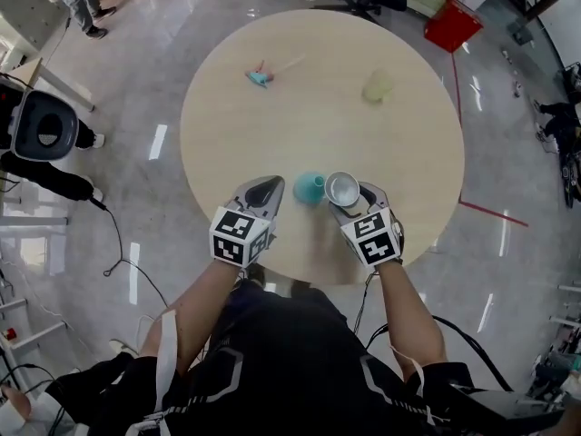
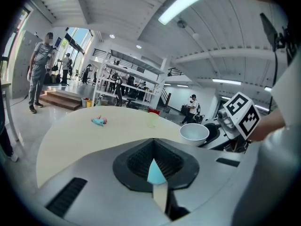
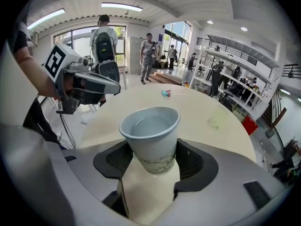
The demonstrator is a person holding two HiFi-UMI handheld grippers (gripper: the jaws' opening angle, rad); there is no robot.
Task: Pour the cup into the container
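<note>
Right hand-held gripper point(image 3: 151, 166) clasps the cup point(image 3: 151, 131) (beside the teal container point(image 1: 310, 187)).

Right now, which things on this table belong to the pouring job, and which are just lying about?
In the job:
white cup, held in the right gripper
teal container

Lying about:
small teal toy
pale yellowish object

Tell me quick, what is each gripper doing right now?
Left gripper: fingers nearly shut, apparently pinching the edge of the teal container.
Right gripper: fingers closed on the paper cup.
</note>
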